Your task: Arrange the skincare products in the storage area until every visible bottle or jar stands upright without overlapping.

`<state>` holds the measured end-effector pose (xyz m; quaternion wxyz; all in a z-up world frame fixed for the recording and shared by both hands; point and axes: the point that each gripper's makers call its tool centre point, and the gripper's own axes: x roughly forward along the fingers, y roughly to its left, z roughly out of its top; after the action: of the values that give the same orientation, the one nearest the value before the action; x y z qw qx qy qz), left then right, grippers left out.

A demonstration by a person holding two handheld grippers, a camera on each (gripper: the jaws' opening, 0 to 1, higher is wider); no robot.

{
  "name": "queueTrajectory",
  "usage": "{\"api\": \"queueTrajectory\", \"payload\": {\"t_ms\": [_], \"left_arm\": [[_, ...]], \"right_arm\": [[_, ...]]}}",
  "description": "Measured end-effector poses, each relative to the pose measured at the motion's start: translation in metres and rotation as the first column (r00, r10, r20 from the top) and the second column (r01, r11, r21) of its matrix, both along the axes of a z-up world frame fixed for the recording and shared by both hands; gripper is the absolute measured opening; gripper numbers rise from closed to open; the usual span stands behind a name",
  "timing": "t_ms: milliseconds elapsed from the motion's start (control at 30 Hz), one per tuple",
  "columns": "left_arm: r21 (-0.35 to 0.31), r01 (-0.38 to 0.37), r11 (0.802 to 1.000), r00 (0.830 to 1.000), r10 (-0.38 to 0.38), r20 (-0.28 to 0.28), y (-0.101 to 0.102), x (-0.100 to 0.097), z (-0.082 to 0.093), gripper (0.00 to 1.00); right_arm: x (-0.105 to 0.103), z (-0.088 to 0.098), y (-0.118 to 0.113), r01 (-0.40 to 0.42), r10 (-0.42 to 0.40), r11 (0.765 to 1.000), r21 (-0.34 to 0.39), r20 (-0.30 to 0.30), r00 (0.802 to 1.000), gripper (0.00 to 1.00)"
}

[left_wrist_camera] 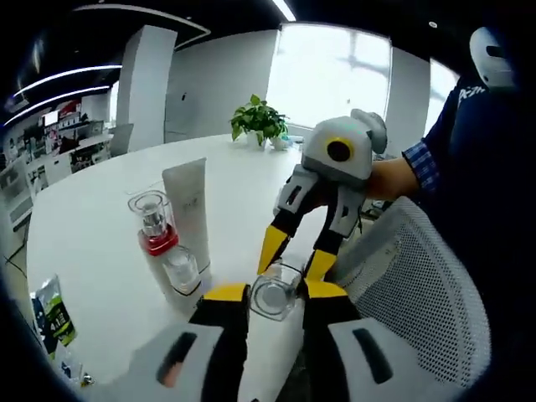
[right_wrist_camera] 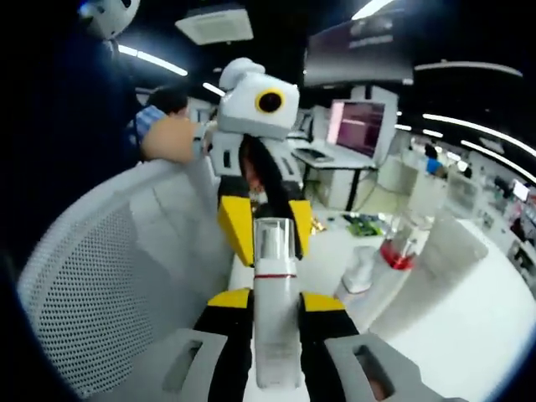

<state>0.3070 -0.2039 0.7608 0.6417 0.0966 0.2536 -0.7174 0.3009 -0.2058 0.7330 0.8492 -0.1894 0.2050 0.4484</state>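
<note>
Bottle [right_wrist_camera: 275, 310] is clamped between my right gripper [right_wrist_camera: 274, 303] and my left gripper [left_wrist_camera: 275, 291], both closed on it over the table [left_wrist_camera: 100, 226] edge; uneven release could drop it beside the chair [right_wrist_camera: 100, 276].

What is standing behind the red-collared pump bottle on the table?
In the left gripper view, a white tube stands upright right behind the red-collared pump bottle; farther back is a potted plant. The tube's lower left part is covered by the bottle.
</note>
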Motion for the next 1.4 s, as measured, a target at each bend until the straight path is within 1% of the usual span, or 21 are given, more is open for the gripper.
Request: {"api": "queueTrajectory", "payload": {"t_ms": [67, 133, 167, 233, 333, 400, 433, 467, 500, 567, 600, 700, 800, 833, 900, 933, 1000, 1100, 1200, 1300, 1400], "left_arm": [[0.025, -0.037, 0.999, 0.997, 0.039, -0.069, 0.001, 0.003, 0.0, 0.22], [0.06, -0.07, 0.996, 0.993, 0.075, -0.089, 0.003, 0.008, -0.004, 0.22], [0.052, -0.085, 0.995, 0.989, 0.091, -0.116, 0.002, 0.01, -0.003, 0.22], [0.09, -0.141, 0.986, 0.979, 0.153, -0.137, 0.006, 0.019, -0.007, 0.22], [0.143, -0.214, 0.966, 0.941, 0.244, -0.237, 0.01, 0.027, -0.012, 0.21], [0.159, -0.255, 0.954, 0.917, 0.291, -0.272, 0.011, 0.033, -0.014, 0.21], [0.164, -0.273, 0.948, 0.905, 0.311, -0.291, 0.011, 0.036, -0.014, 0.21], [0.172, -0.288, 0.942, 0.889, 0.33, -0.317, 0.012, 0.038, -0.014, 0.21], [0.198, -0.299, 0.933, 0.864, 0.353, -0.358, 0.015, 0.039, -0.016, 0.21], [0.224, -0.316, 0.922, 0.829, 0.383, -0.407, 0.018, 0.042, -0.018, 0.2], [0.225, -0.307, 0.925, 0.826, 0.376, -0.42, 0.018, 0.041, -0.017, 0.2], [0.209, -0.314, 0.926, 0.84, 0.374, -0.393, 0.018, 0.042, -0.015, 0.2], [0.189, -0.311, 0.931, 0.853, 0.361, -0.377, 0.016, 0.042, -0.012, 0.21], [0.17, -0.313, 0.935, 0.859, 0.354, -0.369, 0.015, 0.042, -0.01, 0.2], [0.123, -0.309, 0.943, 0.888, 0.332, -0.318, 0.013, 0.045, -0.007, 0.19], [0.115, -0.293, 0.949, 0.903, 0.315, -0.293, 0.012, 0.043, -0.006, 0.18], [0.107, -0.273, 0.956, 0.919, 0.292, -0.264, 0.01, 0.039, -0.007, 0.18], [0.041, -0.242, 0.969, 0.945, 0.245, -0.214, 0.004, 0.036, 0.0, 0.2], [0.009, -0.201, 0.98, 0.955, 0.198, -0.219, 0.002, 0.028, 0.006, 0.18], [-0.023, -0.171, 0.985, 0.97, 0.164, -0.181, 0.001, 0.025, 0.009, 0.17], [-0.034, -0.133, 0.99, 0.976, 0.125, -0.18, -0.001, 0.019, 0.011, 0.15]], "right_arm": [[0.001, -0.003, 0.002, 0.043, -0.044, 0.998, -0.04, -0.027, 0.999, 0.15], [0.005, -0.005, 0.003, 0.098, -0.1, 0.993, -0.06, -0.037, 0.994, 0.16], [0.01, -0.004, 0.004, 0.113, -0.114, 0.991, -0.073, 0.001, 0.994, 0.17], [0.016, -0.005, 0.003, 0.152, -0.144, 0.979, -0.135, 0.066, 0.987, 0.17], [0.021, -0.006, 0.002, 0.22, -0.199, 0.952, -0.213, 0.115, 0.973, 0.18], [0.028, -0.005, -0.001, 0.27, -0.218, 0.918, -0.289, 0.199, 0.955, 0.18], [0.031, -0.004, -0.004, 0.285, -0.196, 0.893, -0.348, 0.27, 0.943, 0.17], [0.033, -0.003, -0.003, 0.295, -0.18, 0.88, -0.373, 0.313, 0.933, 0.16], [0.034, -0.003, 0.0, 0.289, -0.14, 0.867, -0.406, 0.36, 0.923, 0.16], [0.035, -0.003, 0.002, 0.297, -0.098, 0.843, -0.448, 0.415, 0.904, 0.15], [0.037, -0.003, 0.002, 0.306, -0.079, 0.828, -0.47, 0.443, 0.893, 0.15], [0.04, -0.002, 0.001, 0.32, -0.098, 0.829, -0.458, 0.444, 0.891, 0.14], [0.041, 0.001, -0.003, 0.325, -0.136, 0.848, -0.419, 0.421, 0.897, 0.13], [0.04, 0.001, -0.003, 0.316, -0.15, 0.864, -0.392, 0.398, 0.905, 0.13], [0.037, -0.003, 0.0, 0.294, -0.176, 0.893, -0.34, 0.338, 0.925, 0.12], [0.037, -0.004, 0.0, 0.29, -0.178, 0.897, -0.334, 0.329, 0.928, 0.12], [0.035, -0.008, 0.0, 0.267, -0.186, 0.917, -0.296, 0.273, 0.944, 0.12], [0.031, -0.011, 0.001, 0.272, -0.25, 0.95, -0.155, 0.147, 0.957, 0.12], [0.029, -0.015, 0.001, 0.279, -0.277, 0.958, -0.059, 0.041, 0.96, 0.12], [0.028, -0.019, -0.003, 0.29, -0.29, 0.957, -0.026, -0.003, 0.957, 0.12], [0.029, -0.021, -0.01, 0.324, -0.322, 0.945, 0.037, -0.057, 0.945, 0.12]]}}
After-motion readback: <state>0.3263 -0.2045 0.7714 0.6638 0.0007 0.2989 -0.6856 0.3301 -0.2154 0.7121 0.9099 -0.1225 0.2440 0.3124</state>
